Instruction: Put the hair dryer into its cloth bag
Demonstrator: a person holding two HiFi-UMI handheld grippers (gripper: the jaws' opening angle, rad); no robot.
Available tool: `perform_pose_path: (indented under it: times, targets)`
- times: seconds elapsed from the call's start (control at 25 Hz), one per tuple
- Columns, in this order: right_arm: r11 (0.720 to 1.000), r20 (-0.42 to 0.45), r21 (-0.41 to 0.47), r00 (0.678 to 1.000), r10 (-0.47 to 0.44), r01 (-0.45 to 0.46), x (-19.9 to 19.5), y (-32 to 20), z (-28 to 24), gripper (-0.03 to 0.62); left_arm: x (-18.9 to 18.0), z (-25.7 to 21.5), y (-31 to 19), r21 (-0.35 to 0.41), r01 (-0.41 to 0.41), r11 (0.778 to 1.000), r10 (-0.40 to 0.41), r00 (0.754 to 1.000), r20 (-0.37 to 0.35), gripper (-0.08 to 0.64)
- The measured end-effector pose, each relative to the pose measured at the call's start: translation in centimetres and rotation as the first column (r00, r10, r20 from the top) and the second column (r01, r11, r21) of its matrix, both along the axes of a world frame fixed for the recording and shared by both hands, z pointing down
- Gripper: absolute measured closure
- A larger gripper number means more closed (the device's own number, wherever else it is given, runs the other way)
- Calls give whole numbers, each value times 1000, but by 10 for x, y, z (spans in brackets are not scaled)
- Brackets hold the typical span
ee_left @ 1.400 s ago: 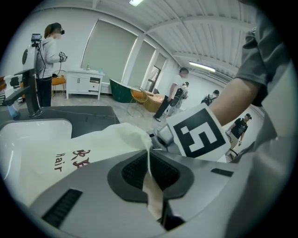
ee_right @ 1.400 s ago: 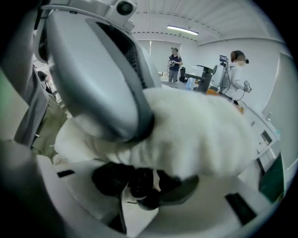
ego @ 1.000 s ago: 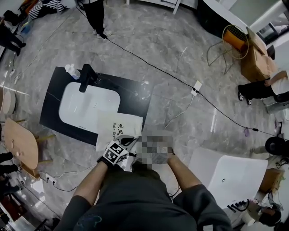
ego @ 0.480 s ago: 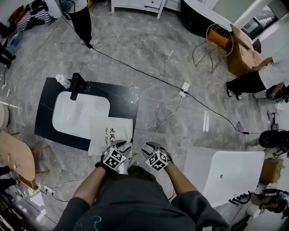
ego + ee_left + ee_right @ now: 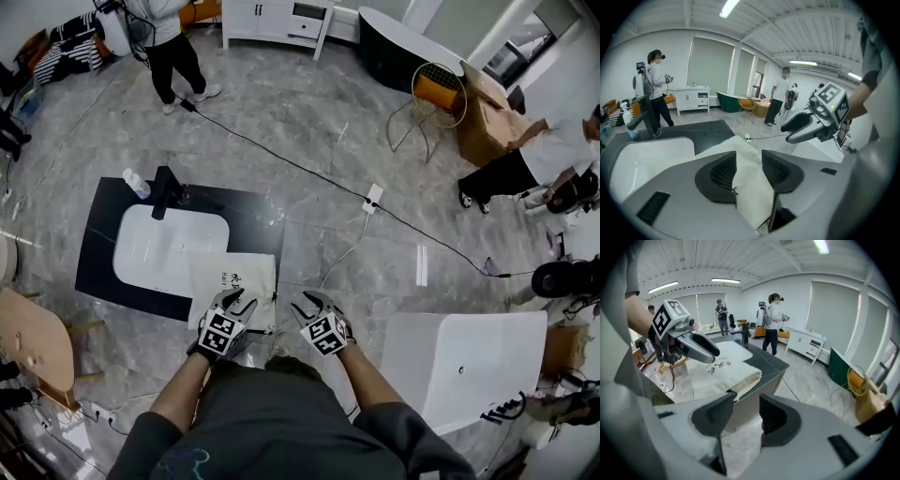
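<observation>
Head cam sits high over the person, facing steeply down: whole black counter (image 5: 255, 208), cloth bag (image 5: 234, 279) at its near right corner, left gripper (image 5: 236, 300) & right gripper (image 5: 305, 302) bottom-centre. Left gripper cam rides low & v. close, looking along its jaws across the bag twd the far wall. Right gripper cam looks from the other side at that same corner; all 3 views share bag + corner, & each gripper cam catches the other gripper.

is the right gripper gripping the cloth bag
No, the right gripper has its fingers apart with nothing between them, and the cloth bag lies beyond on the counter.
</observation>
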State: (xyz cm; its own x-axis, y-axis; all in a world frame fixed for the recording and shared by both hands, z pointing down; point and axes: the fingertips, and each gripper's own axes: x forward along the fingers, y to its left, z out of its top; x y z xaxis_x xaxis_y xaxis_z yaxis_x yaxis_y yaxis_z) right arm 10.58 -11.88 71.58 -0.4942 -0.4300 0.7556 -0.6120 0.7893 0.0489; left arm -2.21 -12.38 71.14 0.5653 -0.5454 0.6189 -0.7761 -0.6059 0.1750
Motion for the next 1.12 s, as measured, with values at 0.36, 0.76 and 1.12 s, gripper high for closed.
perform_pose_path:
  times: [0.36, 0.76, 1.12]
  targets:
    - [950, 160, 112, 949, 271, -290, 15, -12, -77, 428, -74, -71, -12, 160, 170, 972, -165, 985, -46, 377]
    - [748, 396, 361, 818, 418, -557, 57, 6, -198, 428, -144, -182, -1, 420, 327, 847, -295, 945, -141, 367]
    - [613, 471, 495, 783, 407, -616, 72, 36, -265, 428, -181, -259, 25, 577, 415, 704, -350, 909, -226, 367]
